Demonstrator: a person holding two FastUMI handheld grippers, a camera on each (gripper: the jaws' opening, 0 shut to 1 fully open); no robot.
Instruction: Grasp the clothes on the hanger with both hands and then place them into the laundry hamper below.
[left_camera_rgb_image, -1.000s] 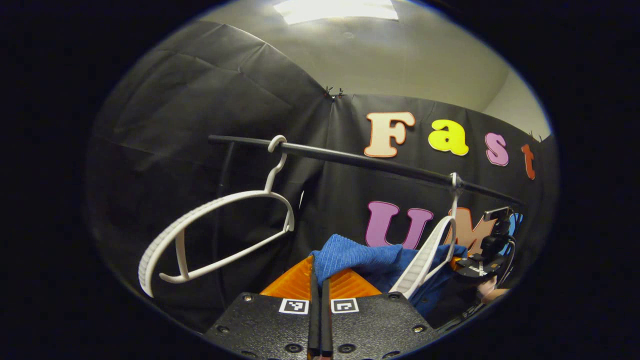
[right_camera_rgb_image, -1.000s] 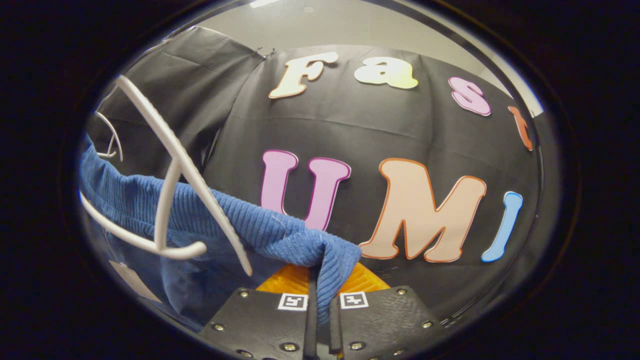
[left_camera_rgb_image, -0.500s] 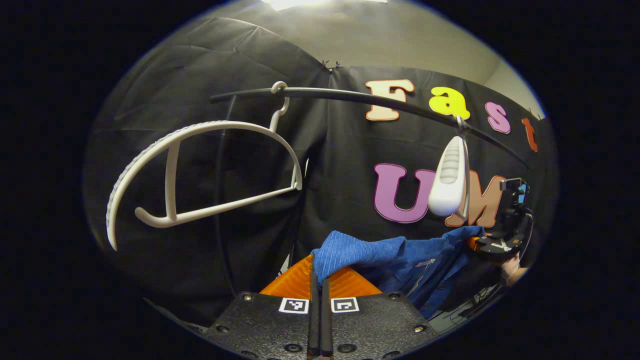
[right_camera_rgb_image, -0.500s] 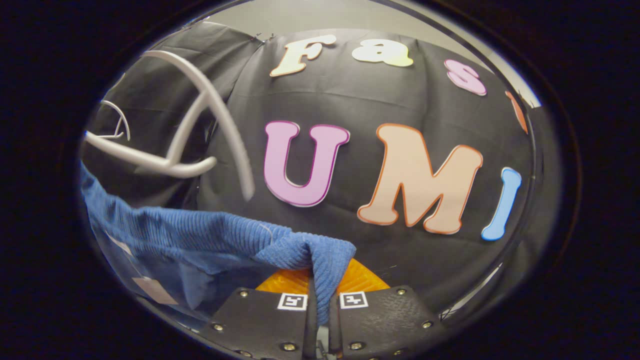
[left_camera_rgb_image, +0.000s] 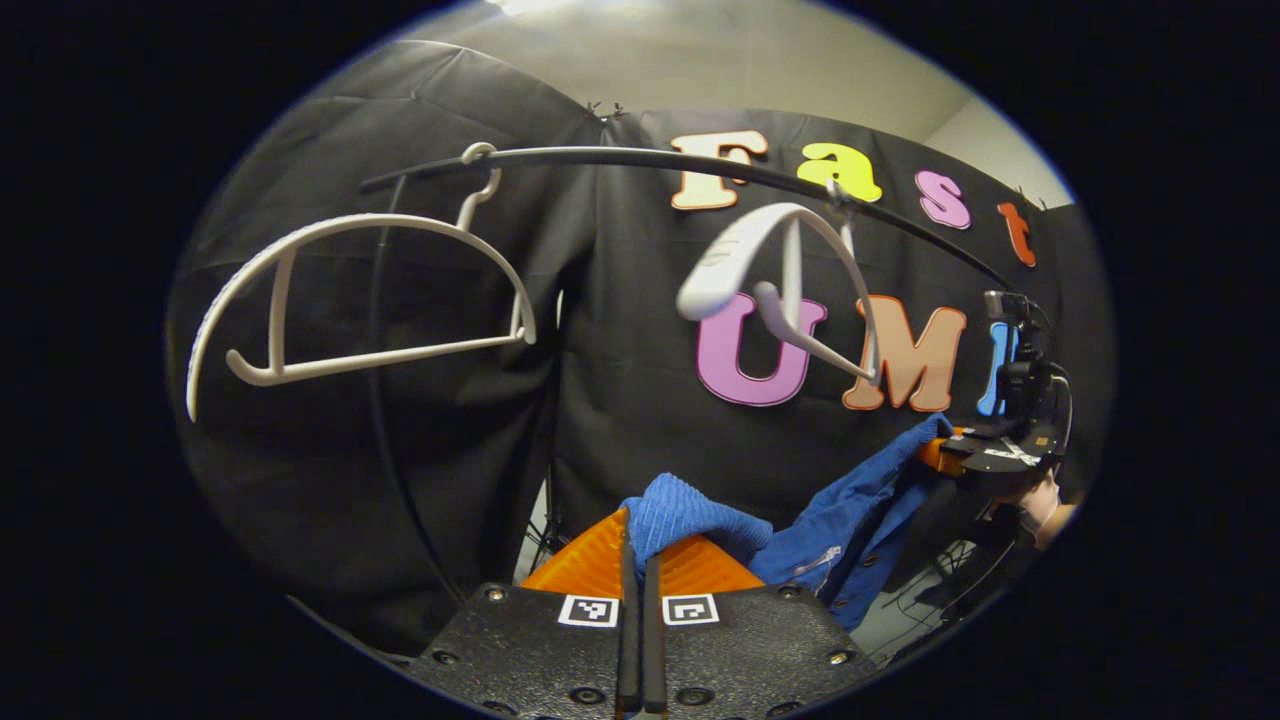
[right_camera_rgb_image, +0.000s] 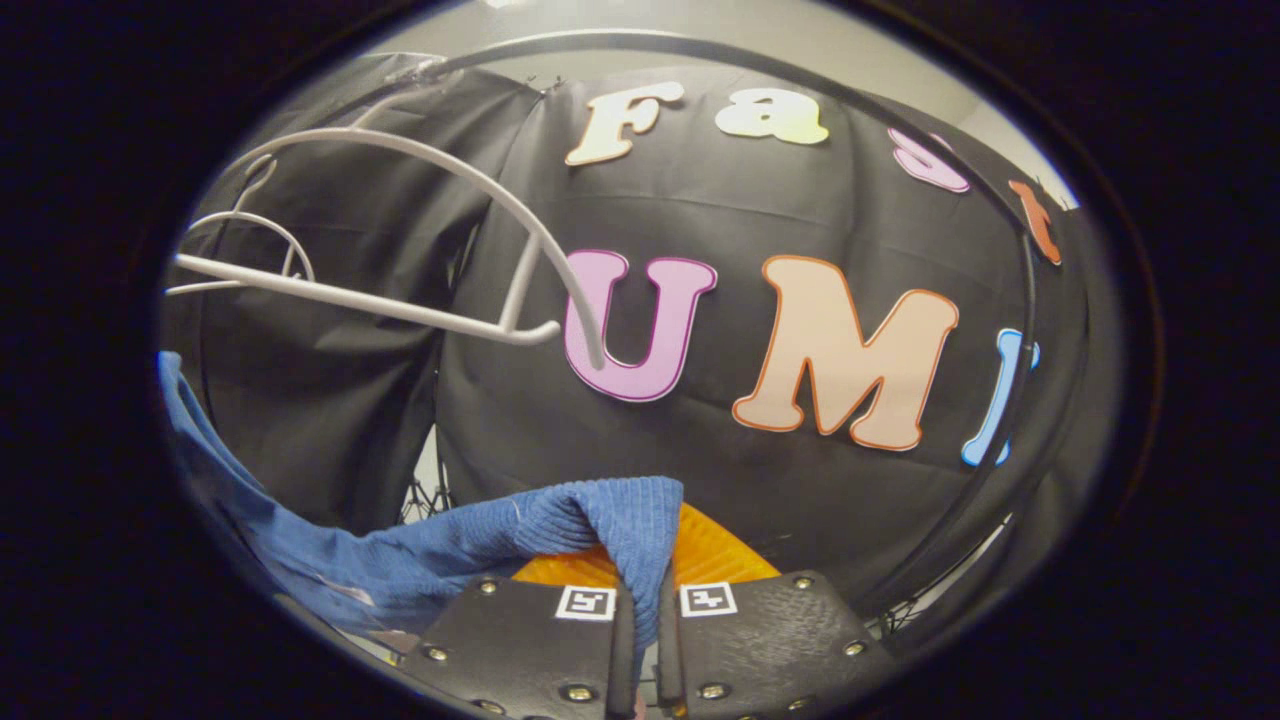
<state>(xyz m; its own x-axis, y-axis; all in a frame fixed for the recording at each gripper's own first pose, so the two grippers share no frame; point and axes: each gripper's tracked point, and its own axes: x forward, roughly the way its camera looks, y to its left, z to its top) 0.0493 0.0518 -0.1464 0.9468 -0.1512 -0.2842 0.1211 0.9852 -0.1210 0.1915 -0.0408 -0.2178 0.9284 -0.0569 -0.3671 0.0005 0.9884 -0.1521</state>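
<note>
Blue ribbed garment (left_camera_rgb_image: 800, 535) hangs free below the black clothes rail (left_camera_rgb_image: 640, 160), stretched between the two grippers and clear of both hangers. Left gripper (left_camera_rgb_image: 640, 560), in the left gripper view: orange fingers (left_camera_rgb_image: 585, 560) closed tight together, with a bunched fold of the blue fabric pinched between them at the tips. From there the cloth sags and then rises to the right gripper (left_camera_rgb_image: 955, 455), seen further off below the right end of the rail, with part of a hand (left_camera_rgb_image: 1045, 505) beneath it; an edge of the garment runs into its orange fingers.

Right gripper (right_camera_rgb_image: 640, 580), in the right gripper view: fingers nearly together, a fold of the blue garment (right_camera_rgb_image: 560, 530) draped over the left finger and passing down through the narrow gap between the two, so the cloth is clamped there. The remainder trails off low to the left side of that view.

White plastic hanger (left_camera_rgb_image: 350, 290) hangs by its hook from the left part of the rail, bare. Second white hanger (left_camera_rgb_image: 780, 270) hangs from the rail further right, turned partly edge-on and tilted, also bare, above the garment and not touching it. In the right gripper view both hangers (right_camera_rgb_image: 400, 250) sit well above the cloth.
</note>
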